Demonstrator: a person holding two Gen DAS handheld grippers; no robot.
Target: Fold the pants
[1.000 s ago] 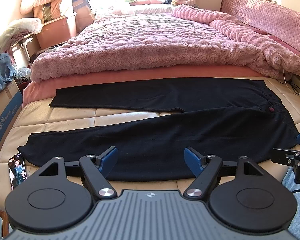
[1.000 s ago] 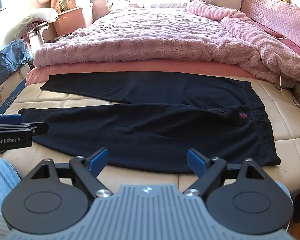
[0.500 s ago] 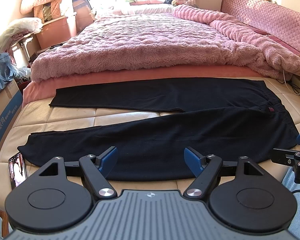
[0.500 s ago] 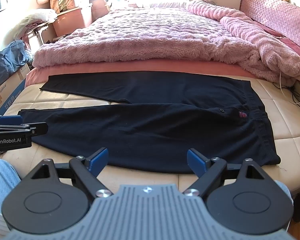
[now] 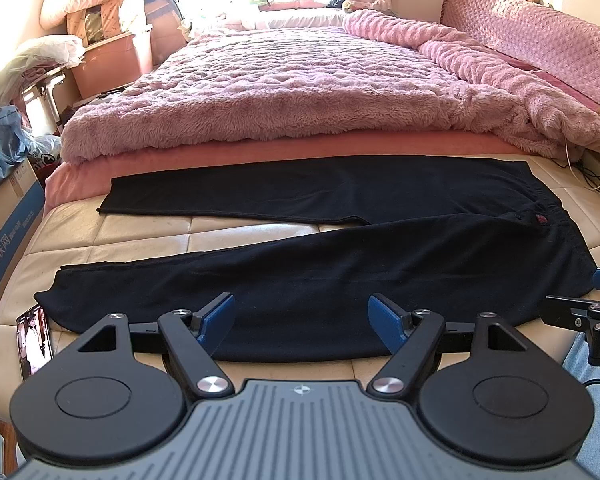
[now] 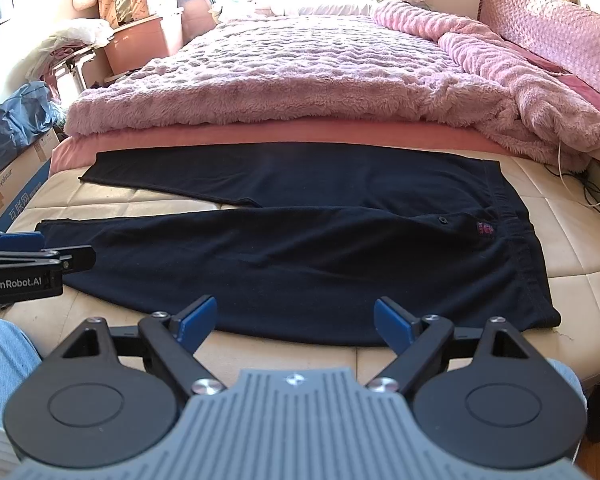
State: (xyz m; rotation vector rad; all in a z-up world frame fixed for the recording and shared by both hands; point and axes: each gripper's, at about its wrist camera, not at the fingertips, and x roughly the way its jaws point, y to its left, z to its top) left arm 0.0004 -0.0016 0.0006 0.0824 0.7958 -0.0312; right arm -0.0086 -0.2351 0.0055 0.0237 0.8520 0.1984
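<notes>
Black pants (image 5: 340, 280): laid flat and full length across the near end of the bed (image 5: 140, 236), on its bare cream quilted surface. Waistband to the right, both leg hems to the left. The legs are splayed apart, so a wedge of mattress shows between them; the far leg lies just beside the pink sheet edge, the near leg runs along the bed's near edge. No fold made yet. The spread layout likely serves a first lengthwise fold, one leg brought over the other.

Red logo patch (image 6: 485, 227): on the pants near the waistband, marking the garment's upper end.

Left tool (image 5: 302, 322): blue-padded fingers spread wide, holding nothing, poised just short of the near leg's edge towards the hem end. Its position suits a pinch on the leg side of the cloth.

Right tool (image 6: 295, 320): fingers likewise spread, empty, poised at the near edge towards the waistband. One tool at each end would let the long edge lift evenly.

Fluffy pink blanket (image 5: 300, 92): pulled back to the far part of the bed, apparently to leave the near strip free as a working surface.

Phone (image 5: 34, 340): lying at the near left corner of the bed, just beside the near leg hem, screen lit.

Cardboard box (image 5: 8, 232): left of the bed, on the floor side.
</notes>
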